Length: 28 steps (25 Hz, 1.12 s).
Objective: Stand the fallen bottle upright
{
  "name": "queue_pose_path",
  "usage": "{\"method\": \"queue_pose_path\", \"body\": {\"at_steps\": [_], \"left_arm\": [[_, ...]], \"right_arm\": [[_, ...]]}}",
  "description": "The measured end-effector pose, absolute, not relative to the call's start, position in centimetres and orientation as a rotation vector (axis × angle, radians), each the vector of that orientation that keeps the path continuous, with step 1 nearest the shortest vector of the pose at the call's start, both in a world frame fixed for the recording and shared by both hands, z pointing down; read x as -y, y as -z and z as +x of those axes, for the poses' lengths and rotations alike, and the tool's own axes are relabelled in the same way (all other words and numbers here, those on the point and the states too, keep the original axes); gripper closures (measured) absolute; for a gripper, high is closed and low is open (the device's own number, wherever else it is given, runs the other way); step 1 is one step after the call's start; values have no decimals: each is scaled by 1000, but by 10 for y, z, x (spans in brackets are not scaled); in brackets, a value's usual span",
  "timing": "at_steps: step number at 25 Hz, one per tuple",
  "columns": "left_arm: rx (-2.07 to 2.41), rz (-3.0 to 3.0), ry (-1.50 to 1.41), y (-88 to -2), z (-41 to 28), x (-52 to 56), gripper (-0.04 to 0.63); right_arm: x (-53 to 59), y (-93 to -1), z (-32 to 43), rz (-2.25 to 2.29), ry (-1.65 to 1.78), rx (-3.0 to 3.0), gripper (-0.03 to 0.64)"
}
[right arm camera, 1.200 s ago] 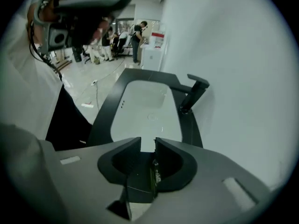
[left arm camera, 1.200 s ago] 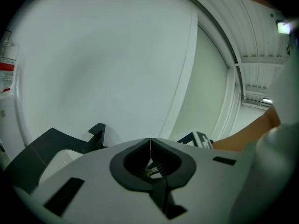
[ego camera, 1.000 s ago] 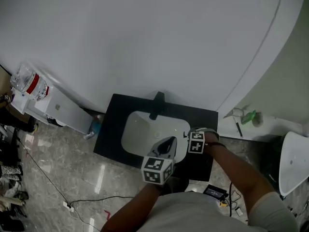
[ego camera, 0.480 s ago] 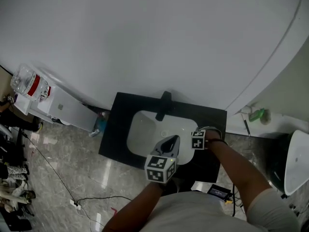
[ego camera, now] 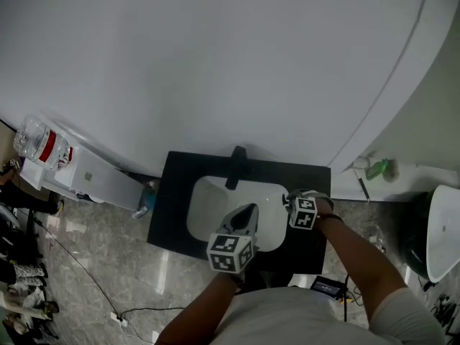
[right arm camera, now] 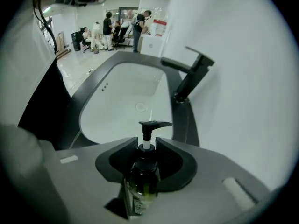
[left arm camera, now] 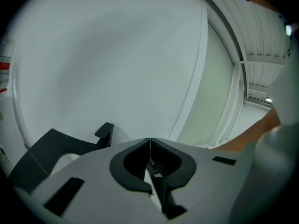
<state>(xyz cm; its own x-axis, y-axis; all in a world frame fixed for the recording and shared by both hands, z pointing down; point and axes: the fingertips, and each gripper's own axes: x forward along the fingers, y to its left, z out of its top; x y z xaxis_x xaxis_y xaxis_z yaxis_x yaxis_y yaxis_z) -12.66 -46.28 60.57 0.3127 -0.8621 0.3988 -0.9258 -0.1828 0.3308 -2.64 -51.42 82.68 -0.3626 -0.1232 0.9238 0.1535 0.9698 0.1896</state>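
In the right gripper view a small pump bottle [right arm camera: 140, 183] of olive-green liquid, with a black collar and black pump head [right arm camera: 153, 124], lies along the line of my right gripper [right arm camera: 147, 146]. Its pump end points toward the sink. The jaws stand on either side of its neck and are a little apart from it. In the head view the right gripper [ego camera: 291, 203] hangs over the counter at the basin's right rim and hides the bottle. My left gripper [ego camera: 246, 214] hovers over the basin's front, shut and empty, as the left gripper view [left arm camera: 150, 146] confirms.
A white basin [ego camera: 205, 207] is set in a black counter [ego camera: 172, 192], with a black faucet [ego camera: 236, 165] at the back against the white wall. A water dispenser with a bottle [ego camera: 43, 144] stands on the left. Cables [ego camera: 79, 279] lie on the floor.
The right gripper has come down closer to the counter by the basin's right rim. The left gripper has drifted slightly over the basin's front. The head view has swung a little.
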Motion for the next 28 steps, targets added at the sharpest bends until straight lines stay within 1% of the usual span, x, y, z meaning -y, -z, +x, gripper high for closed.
{"method": "queue_pose_path", "body": {"at_steps": [4,10,16,19,23,24,26,28], "left_arm": [[1578,2098,-158,-593,-122,471,588],[1532,2170,-198,-578,-92,483,588],[1500,2211,-250,-574,-75,494,588],[1492,2223,-267,-574,-72,493,588],[1485,2244,-236,-567,-71,499,588],[1482,2251,-221,-563,-70,501,588],[1475,2272,-187,-553,-67,505,588],[1470,2305,-139,-536,-65,513,588]], "right_arm": [[536,-785,-11,237,223,2083,506],[565,-761,46,632,-92,2245,508],[579,-763,51,670,-199,2292,500],[577,-762,54,661,-228,2300,468],[566,-741,73,754,-225,2286,468],[560,-731,77,790,-231,2287,471],[551,-699,83,867,-230,2310,518],[549,-649,81,947,-197,2377,590]]}}
